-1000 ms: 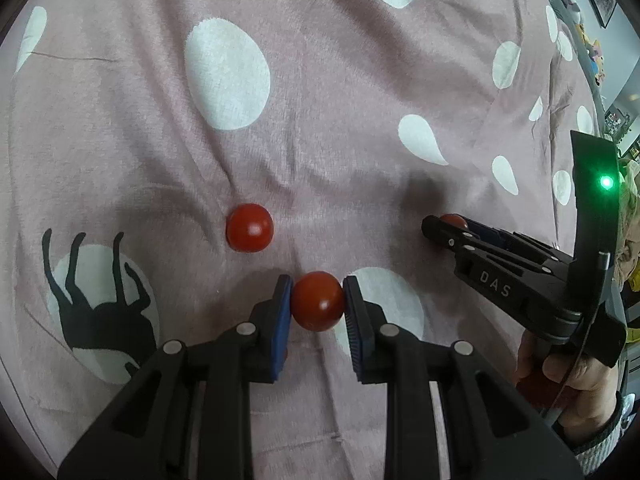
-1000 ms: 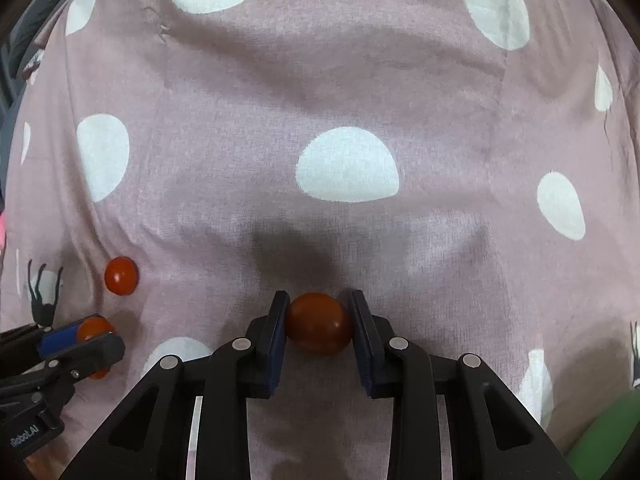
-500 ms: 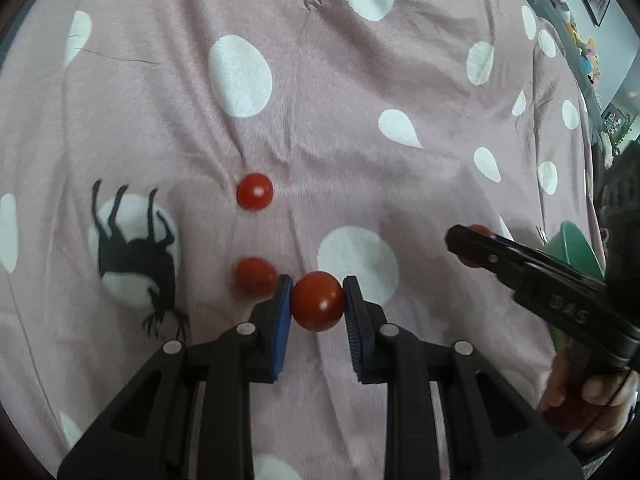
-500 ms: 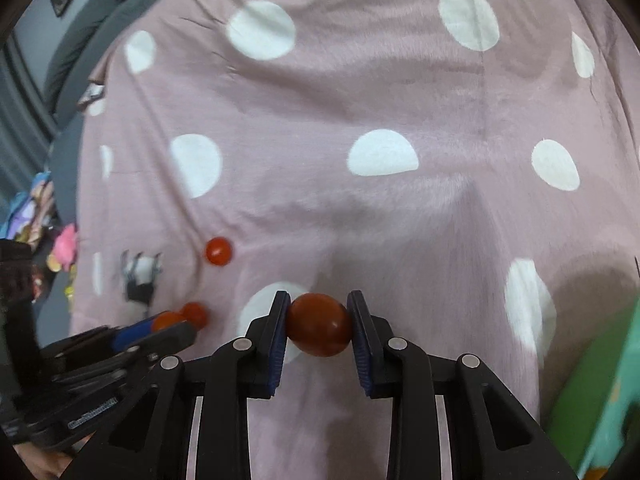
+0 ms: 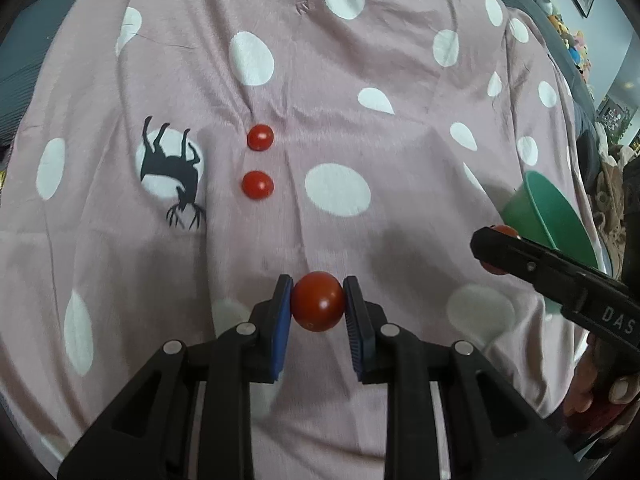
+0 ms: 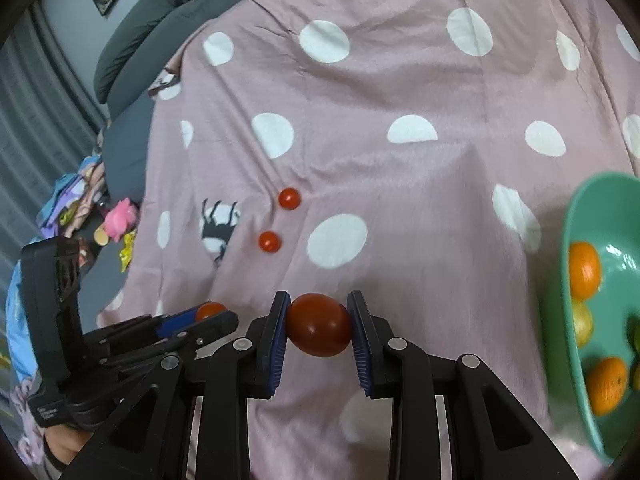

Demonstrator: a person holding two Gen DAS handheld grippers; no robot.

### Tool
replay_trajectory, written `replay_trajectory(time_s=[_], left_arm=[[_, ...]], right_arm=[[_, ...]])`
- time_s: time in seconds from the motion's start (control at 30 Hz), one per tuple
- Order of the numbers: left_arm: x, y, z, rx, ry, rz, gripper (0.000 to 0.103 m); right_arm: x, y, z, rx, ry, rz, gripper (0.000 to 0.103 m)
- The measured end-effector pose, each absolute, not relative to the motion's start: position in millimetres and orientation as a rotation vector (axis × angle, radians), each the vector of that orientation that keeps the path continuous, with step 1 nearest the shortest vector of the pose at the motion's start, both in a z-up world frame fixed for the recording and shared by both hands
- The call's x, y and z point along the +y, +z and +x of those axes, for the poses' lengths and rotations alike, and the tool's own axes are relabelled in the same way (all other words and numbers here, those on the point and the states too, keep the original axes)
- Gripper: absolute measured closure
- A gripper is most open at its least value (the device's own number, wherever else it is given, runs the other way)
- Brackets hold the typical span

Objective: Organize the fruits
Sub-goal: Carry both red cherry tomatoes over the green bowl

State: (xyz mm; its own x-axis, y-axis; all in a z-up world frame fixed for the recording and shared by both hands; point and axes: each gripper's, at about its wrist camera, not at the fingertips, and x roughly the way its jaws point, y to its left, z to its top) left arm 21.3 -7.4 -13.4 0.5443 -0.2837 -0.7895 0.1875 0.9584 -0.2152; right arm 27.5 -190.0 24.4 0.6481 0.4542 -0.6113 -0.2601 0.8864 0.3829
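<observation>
Left tongs (image 5: 318, 302) were closed on a red tomato (image 5: 317, 301), blue pads pressed against its two sides, the fruit held clear above the pink dotted cloth (image 5: 360, 120). Right tongs (image 6: 319, 330) were likewise clamped on a second tomato (image 6: 319, 330), darker red and slightly oval, gripped at both sides.

In the left wrist view the right tongs (image 5: 498, 250) entered from the right edge, with only slivers of their tomato visible above and below the black finger. In the right wrist view the left tongs (image 6: 212, 314) appeared at lower left, their tomato showing orange-red beside a blue pad.

Two loose tomatoes lay on the cloth, one behind the other and near but apart: far tomato (image 5: 260, 137) (image 6: 289, 199) and near tomato (image 5: 257, 185) (image 6: 269, 241). Both sat just right of a black deer print (image 5: 172, 168) on a white spot.

Green bowl (image 5: 548, 216) (image 6: 576, 264) stood at the right side of the cloth, beyond the right tongs. Inside it: an orange (image 6: 584, 269) near the far wall, another orange (image 6: 606, 385) nearer the camera, and a pale yellow fruit (image 6: 582, 326) between them. Green fruit at the frame edge was too cropped to identify.

A grey cushion (image 6: 140, 28) and a heap of coloured toys (image 6: 116, 220) lay off the cloth's left edge.
</observation>
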Motion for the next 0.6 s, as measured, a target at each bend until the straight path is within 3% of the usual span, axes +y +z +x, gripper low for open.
replay_trajectory(time_s=[0.6], left_arm=[[-47.4,2.1,-8.4,0.943,-0.349,-0.024,0.078]], right_arm=[[-236.4,26.8,-25.3,0.7,0.358,0.328,0.072]])
